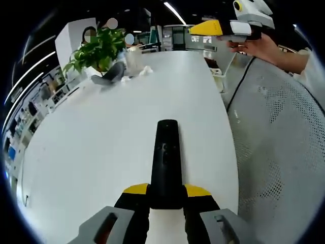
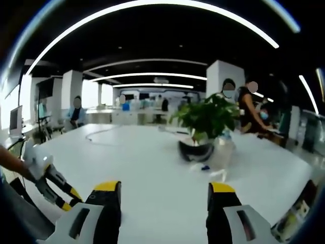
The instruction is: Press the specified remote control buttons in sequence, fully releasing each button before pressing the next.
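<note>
A slim black remote (image 1: 167, 152) lies lengthwise between the yellow-tipped jaws of my left gripper (image 1: 167, 192), which is shut on its near end. The remote points away over the white table (image 1: 91, 152), buttons facing up. My right gripper (image 1: 216, 28) hangs high at the far right in the left gripper view, held by a hand (image 1: 264, 47), well off the remote. In the right gripper view my right gripper (image 2: 164, 195) stands open above the table with nothing between its fingers. The left gripper (image 2: 51, 185) enters at the lower left there.
A potted plant (image 1: 99, 48) with a grey object (image 1: 114, 73) and white crumpled bits (image 1: 144, 71) stands at the table's far end. Mesh chair backs (image 1: 284, 152) line the right edge. The plant (image 2: 208, 119), a cable (image 2: 101, 134) and seated people (image 2: 77, 114) show beyond.
</note>
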A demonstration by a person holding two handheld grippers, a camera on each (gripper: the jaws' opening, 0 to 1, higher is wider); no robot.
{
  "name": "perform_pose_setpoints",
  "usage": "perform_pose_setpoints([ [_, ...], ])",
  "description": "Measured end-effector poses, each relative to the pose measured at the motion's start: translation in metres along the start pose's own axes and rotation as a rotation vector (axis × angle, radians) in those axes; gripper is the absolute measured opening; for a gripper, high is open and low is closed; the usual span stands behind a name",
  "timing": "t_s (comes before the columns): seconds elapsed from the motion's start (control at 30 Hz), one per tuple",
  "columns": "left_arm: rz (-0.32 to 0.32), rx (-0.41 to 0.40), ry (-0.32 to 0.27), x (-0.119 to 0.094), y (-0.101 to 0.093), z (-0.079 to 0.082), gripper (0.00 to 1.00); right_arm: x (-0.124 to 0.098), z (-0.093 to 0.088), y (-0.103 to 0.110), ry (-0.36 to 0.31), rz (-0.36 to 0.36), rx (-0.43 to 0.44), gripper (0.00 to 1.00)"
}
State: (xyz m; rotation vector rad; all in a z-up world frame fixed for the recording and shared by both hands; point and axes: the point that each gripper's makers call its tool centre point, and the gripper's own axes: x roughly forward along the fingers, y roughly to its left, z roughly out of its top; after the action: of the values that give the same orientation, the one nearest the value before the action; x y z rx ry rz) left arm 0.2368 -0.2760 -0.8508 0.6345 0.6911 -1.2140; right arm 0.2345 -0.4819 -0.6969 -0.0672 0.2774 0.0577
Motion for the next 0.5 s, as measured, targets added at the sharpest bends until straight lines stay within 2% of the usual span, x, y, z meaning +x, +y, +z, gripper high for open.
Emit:
perform_pose_setpoints([
  [0.2, 0.010, -0.002, 0.027, 0.003, 0.011, -0.007, 0.24, 0.000, -0.002, 0.000, 0.006, -0.004, -0.014, 0.67],
  [0.5, 0.008, 0.003, 0.046, 0.007, 0.019, -0.010, 0.24, 0.000, -0.002, -0.002, 0.007, -0.012, -0.018, 0.66],
])
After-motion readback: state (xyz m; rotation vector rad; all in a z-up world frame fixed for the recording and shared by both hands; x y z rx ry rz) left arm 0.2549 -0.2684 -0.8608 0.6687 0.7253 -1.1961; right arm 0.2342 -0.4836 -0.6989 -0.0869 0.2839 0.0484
